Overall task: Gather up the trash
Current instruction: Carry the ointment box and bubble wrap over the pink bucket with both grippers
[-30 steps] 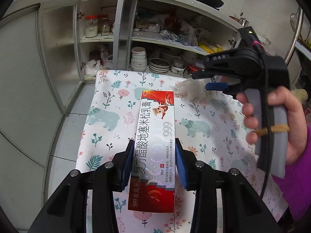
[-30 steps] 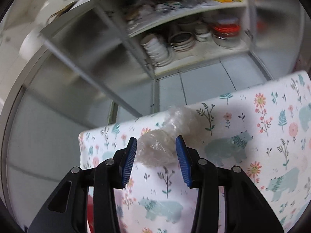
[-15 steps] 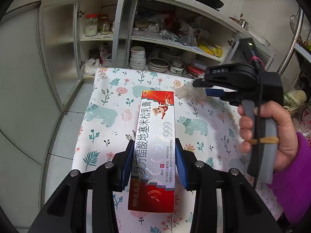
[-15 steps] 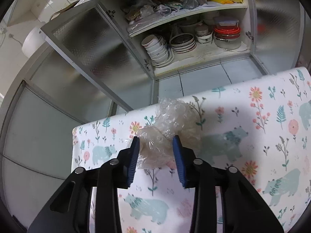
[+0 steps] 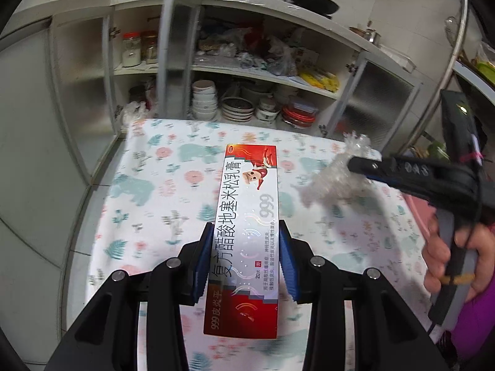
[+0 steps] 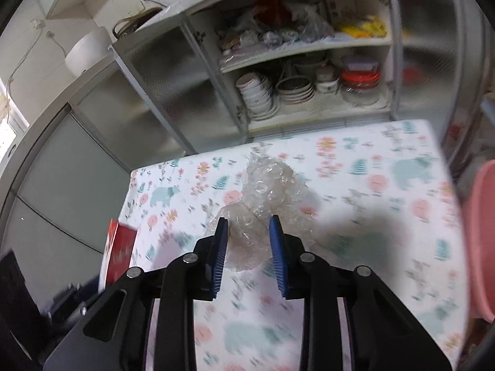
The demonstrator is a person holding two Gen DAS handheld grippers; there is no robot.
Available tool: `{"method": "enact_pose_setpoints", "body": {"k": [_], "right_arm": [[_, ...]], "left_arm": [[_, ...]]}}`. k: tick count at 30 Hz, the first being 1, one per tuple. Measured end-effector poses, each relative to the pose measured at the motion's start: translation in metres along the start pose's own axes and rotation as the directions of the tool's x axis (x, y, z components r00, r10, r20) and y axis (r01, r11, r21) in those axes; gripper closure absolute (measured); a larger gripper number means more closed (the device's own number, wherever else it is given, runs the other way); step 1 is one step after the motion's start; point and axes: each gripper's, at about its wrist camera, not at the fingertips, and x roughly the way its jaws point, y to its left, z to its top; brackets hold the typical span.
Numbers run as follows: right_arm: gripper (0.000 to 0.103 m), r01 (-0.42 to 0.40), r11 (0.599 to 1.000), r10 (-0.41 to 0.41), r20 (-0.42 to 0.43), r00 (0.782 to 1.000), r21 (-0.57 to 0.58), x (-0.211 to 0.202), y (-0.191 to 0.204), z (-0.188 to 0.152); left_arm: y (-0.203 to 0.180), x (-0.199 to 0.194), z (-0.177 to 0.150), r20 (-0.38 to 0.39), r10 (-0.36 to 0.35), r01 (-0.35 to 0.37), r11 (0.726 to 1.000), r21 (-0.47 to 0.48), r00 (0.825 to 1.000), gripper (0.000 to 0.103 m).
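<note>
My left gripper (image 5: 246, 250) is shut on a long red and white ointment box (image 5: 247, 216) and holds it above the floral tablecloth (image 5: 161, 185). My right gripper (image 6: 249, 232) is shut on a crumpled clear plastic wrap (image 6: 266, 191), lifted off the cloth. In the left wrist view the right gripper (image 5: 355, 164) is at the right with the plastic wrap (image 5: 337, 179) hanging from it. In the right wrist view a corner of the box (image 6: 119, 253) shows at the lower left.
An open cupboard (image 5: 247, 71) with stacked bowls (image 5: 204, 99), plates and jars stands behind the table. A pink basin (image 6: 479, 232) is at the table's right edge. Tiled floor (image 5: 43, 185) lies left of the table.
Both grippers have pulled back and risen with their loads. The right gripper has swung to the right and lower in the left wrist view, and the pink basin has come into view.
</note>
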Motion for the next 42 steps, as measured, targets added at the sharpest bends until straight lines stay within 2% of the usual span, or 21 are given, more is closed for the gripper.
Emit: {"method": "enact_pose_setpoints", "body": {"k": [5,11,17,23,29,32,42], "right_arm": [[0.075,0.049,0.999,-0.049,0.061,0.997,0.002,-0.047,-0.023,-0.014],[0.075,0.128,0.99,-0.134,0.125,0.983,0.055,-0.097,-0.067,-0.029],[0.075,0.214,0.968,-0.234,0.167,0.958,0.128,-0.137,-0.118,-0.041],[0.075,0.307,0.935,-0.34,0.2,0.919,0.18,-0.166,-0.164,-0.05],[0.075,0.376,0.904,-0.414,0.2,0.888,0.206,-0.177,-0.197,-0.054],[0.075,0.399,0.895,-0.435,0.192,0.88,0.198,-0.175,-0.21,-0.053],[0.075,0.438,0.887,-0.456,0.131,0.88,0.145,-0.152,-0.233,-0.056]], "left_arm": [[-0.045,-0.003,0.003,0.014,-0.048,0.047,0.997,0.055,0.999,0.064],[-0.11,-0.002,0.009,0.025,-0.118,0.114,0.984,0.136,0.993,0.064],[-0.176,0.007,0.012,0.018,-0.185,0.177,0.961,0.211,0.983,0.064],[-0.233,0.017,0.014,0.001,-0.238,0.229,0.936,0.267,0.971,0.064],[-0.287,0.029,0.013,-0.014,-0.299,0.288,0.904,0.315,0.954,0.064],[-0.309,0.039,0.014,-0.025,-0.314,0.305,0.895,0.327,0.949,0.064],[-0.369,0.09,0.013,-0.076,-0.326,0.331,0.877,0.348,0.942,0.064]]}}
